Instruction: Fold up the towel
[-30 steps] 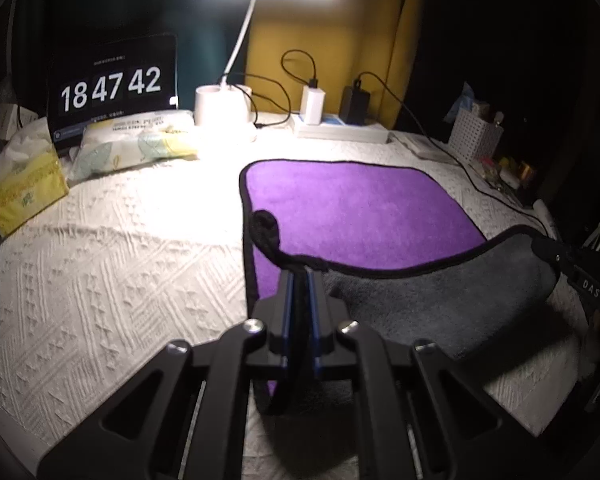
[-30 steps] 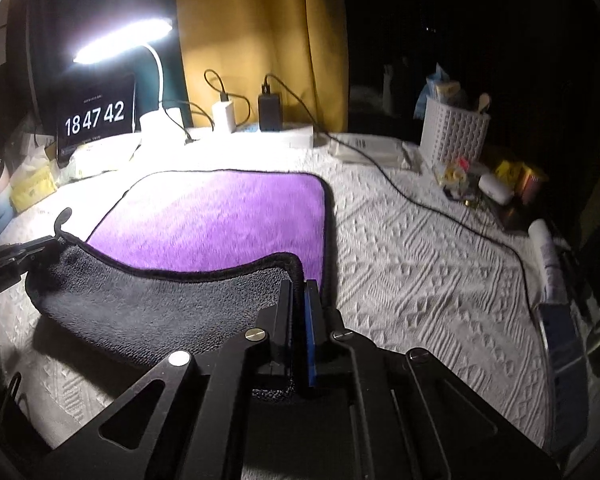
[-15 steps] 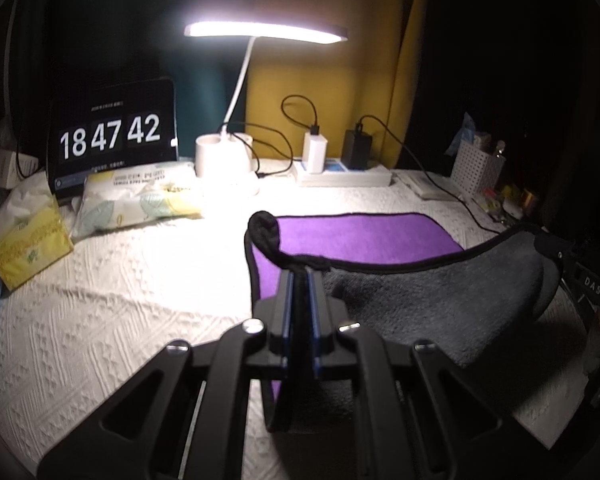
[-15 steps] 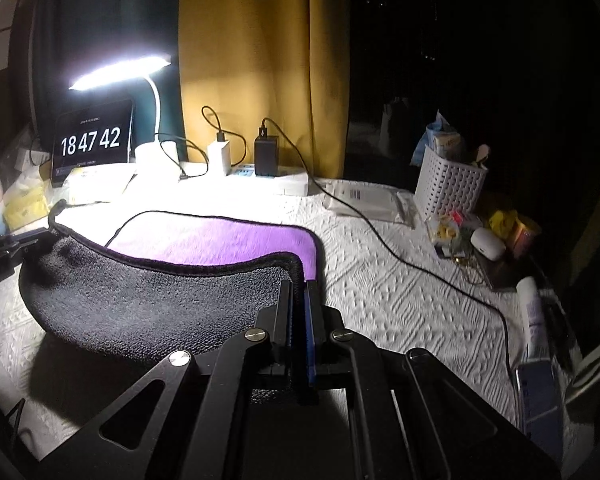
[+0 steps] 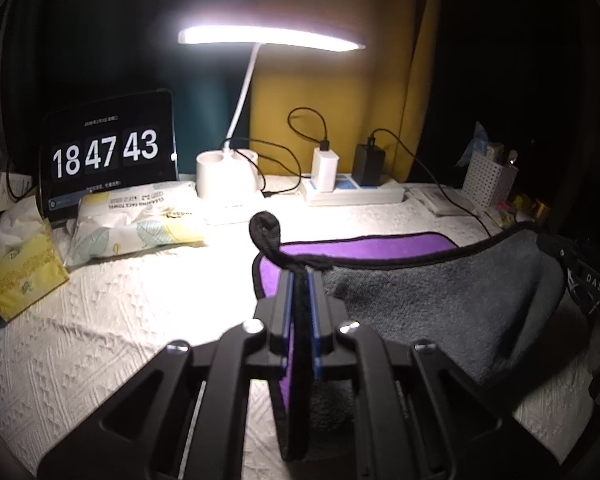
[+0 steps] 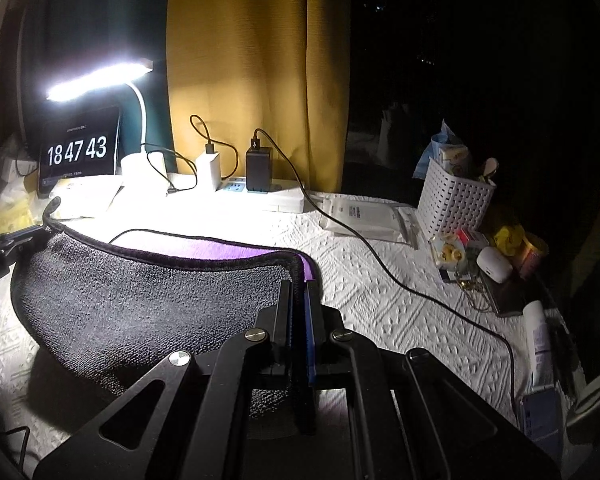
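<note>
The towel [image 5: 432, 304] is purple on one face and grey on the other, with a black hem. Its near edge is lifted off the white tablecloth and carried over the flat purple part [image 5: 364, 246]. My left gripper [image 5: 300, 276] is shut on the near left corner, whose hem loop sticks up. My right gripper [image 6: 299, 284] is shut on the near right corner. In the right wrist view the grey underside [image 6: 140, 300] hangs between the two grippers and the left gripper [image 6: 4, 244] shows at the left edge.
At the back stand a lit desk lamp [image 5: 228, 176], a clock tablet [image 5: 108, 152], a power strip [image 5: 352, 194] with chargers and cables, wipes [image 5: 136, 220] and tissue packs. A white basket [image 6: 454, 200] and small clutter sit at the right, with a cable [image 6: 400, 284] across the cloth.
Both grippers have lifted the towel's near edge higher and carried it toward the back, so less of the purple face shows. The clock went from 18:47:42 to 18:47:43.
</note>
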Motion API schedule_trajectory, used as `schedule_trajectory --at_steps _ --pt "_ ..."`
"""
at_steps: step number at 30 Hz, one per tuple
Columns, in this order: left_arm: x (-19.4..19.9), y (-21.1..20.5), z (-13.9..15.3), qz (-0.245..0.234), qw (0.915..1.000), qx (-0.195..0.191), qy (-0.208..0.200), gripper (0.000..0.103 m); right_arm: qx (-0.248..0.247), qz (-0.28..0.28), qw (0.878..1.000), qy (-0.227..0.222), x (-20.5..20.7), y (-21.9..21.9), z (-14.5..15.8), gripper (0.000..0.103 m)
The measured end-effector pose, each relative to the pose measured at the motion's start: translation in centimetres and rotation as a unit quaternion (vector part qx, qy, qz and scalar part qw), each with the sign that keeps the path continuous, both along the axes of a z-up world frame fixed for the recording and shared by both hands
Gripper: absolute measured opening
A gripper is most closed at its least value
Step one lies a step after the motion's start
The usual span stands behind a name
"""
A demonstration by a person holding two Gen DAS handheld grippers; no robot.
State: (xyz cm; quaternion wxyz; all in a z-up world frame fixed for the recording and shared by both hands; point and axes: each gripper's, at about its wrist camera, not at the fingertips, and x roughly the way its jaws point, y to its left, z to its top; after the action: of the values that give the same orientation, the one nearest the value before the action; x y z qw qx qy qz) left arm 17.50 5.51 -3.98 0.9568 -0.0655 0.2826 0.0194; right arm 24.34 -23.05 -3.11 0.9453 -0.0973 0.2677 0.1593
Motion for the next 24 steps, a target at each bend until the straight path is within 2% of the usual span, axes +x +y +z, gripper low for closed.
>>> schedule_trajectory --at_steps 10,24 --pt "2.9 0.4 0.3 0.005 1.0000 -0.005 -0.004 0.008 -0.015 -0.004 1.000 -0.002 3.1 0.9 -0.1 0.006" --pt "7.2 1.6 -0.2 0.013 0.9997 0.001 0.018 0.008 -0.022 -0.003 1.000 0.017 7.3 2.3 -1.1 0.006"
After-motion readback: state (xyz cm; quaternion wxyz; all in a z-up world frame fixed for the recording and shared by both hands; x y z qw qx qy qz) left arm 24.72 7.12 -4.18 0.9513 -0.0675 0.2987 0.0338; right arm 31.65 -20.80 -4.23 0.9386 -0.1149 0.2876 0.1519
